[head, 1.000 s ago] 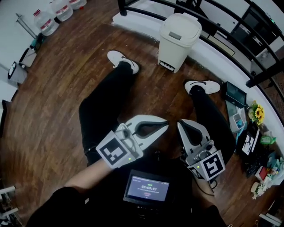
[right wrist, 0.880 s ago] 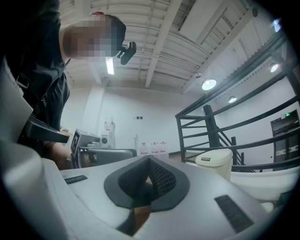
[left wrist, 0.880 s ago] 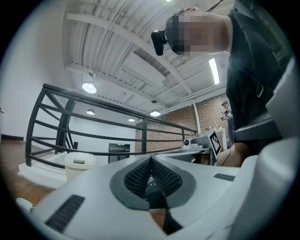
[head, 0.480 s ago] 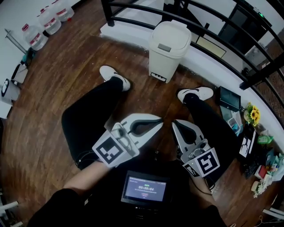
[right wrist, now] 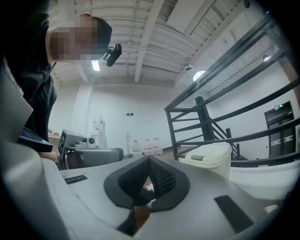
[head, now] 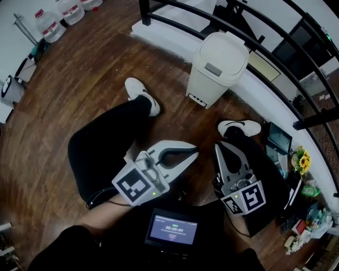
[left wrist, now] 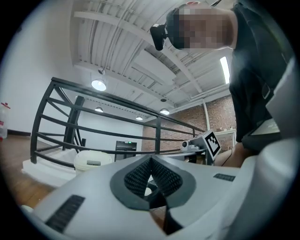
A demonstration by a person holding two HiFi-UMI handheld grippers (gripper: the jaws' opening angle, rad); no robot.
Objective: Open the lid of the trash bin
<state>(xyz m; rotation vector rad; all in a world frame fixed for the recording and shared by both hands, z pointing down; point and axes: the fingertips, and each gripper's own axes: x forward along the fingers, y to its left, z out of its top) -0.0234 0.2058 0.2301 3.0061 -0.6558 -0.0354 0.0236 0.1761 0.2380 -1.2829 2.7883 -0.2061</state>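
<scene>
Head view shows my left gripper low over the person's lap, its jaws pressed together on nothing. I judge it is parked there because the reach has not begun. Just beside it, the right gripper sits the same way, pads meeting at the tips with nothing between, nose aimed forward.

The trash bin stands well ahead of both, on the wood floor beyond the person's white shoes. It is backed against the white ledge under the black railing. It is cream plastic and narrows toward the base. Its domed lid lies shut, with a small grey tab near the front edge. I guess that tab is the release.
</scene>
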